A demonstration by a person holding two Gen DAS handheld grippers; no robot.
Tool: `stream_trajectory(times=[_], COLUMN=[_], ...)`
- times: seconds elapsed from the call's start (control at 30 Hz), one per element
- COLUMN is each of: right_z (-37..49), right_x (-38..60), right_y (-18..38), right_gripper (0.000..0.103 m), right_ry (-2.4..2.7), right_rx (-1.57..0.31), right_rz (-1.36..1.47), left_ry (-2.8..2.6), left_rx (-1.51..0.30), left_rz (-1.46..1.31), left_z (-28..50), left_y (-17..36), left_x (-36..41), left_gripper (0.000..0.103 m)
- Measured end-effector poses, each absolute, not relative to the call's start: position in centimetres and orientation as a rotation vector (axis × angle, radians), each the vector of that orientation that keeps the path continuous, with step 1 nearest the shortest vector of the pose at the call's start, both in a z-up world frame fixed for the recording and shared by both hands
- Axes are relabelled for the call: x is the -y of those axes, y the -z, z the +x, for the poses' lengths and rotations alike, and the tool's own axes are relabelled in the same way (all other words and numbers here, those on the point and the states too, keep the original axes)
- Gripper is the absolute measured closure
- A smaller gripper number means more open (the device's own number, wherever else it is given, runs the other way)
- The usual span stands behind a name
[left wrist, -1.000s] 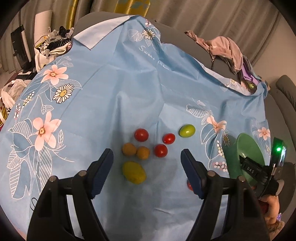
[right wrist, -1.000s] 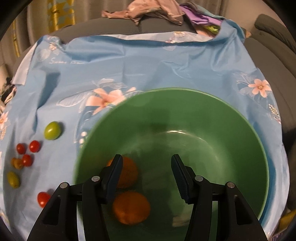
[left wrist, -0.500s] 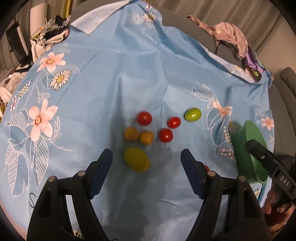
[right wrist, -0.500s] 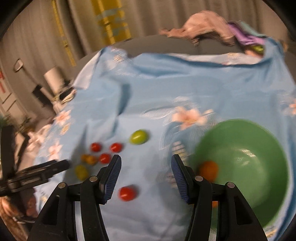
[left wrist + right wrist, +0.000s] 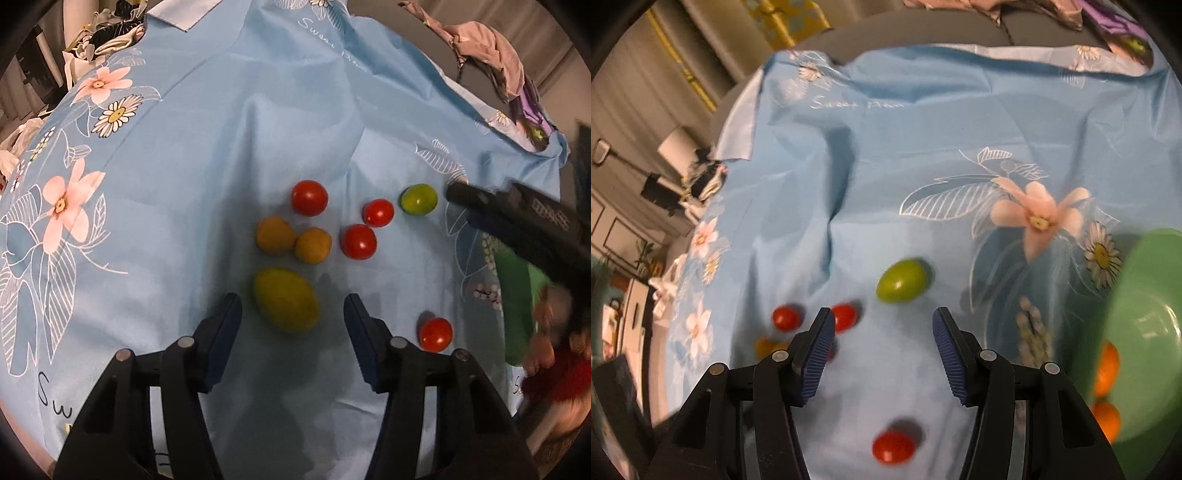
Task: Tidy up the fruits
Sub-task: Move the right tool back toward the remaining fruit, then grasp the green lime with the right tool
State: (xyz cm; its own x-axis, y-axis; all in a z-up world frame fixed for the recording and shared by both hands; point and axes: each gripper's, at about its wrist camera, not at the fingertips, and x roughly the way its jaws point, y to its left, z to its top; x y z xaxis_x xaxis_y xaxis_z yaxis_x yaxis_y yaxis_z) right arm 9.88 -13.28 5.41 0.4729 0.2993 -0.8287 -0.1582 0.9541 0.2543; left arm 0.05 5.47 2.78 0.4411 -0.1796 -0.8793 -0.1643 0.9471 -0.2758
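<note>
The yellow fruit (image 5: pixel 286 299) is lying on the blue floral cloth (image 5: pixel 184 166), framed between the fingers of the left gripper (image 5: pixel 291 317), which are being closed but are not yet touching it. Just beyond it, two orange fruits (image 5: pixel 293 240) are resting side by side, with red tomatoes (image 5: pixel 309 198) to their right. A green fruit (image 5: pixel 903 280) is seen ahead of the right gripper (image 5: pixel 882 341), whose fingers are being held spread, pinching nothing. Far right, oranges (image 5: pixel 1106 369) are sitting in the green bowl (image 5: pixel 1145 295).
</note>
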Motion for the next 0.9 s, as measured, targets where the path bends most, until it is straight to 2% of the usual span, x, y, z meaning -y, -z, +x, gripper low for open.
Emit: stream_trajectory(times=[0.2,0.4,0.5,0.57,0.9], right_z=[12.8,13.1,13.0,12.7,10.2], right_x=[11.7,11.6,11.2,10.7,11.3], right_y=[-2.7,-1.6,-1.4,-1.4,-3.3], right_gripper=[0.047,0.047,0.055,0.063,0.064], right_ry=[-0.247,-0.233,-0.205,-0.196,-0.230], right_rx=[-1.086,-1.080,-1.057,-1.043,-1.015], right_rz=[0.120,0.073,0.014,-0.038,-0.051], left_ry=[0.010,-0.012,-0.026,-0.022,0.022], left_rx=[-1.141,-1.115,-1.095,-1.080,-1.047], left_rz=[-0.348,-0.343,-0.335,-0.338,-0.297], left_z=[0.5,0.8,1.0,0.9,0.1], left_y=[-1.6,-1.3,-1.3,-1.3,-2.7], left_x=[-5.1,-5.3,-5.5,-5.5,-3.3], left_gripper=[0.048,0.059,0.068,0.068,0.068])
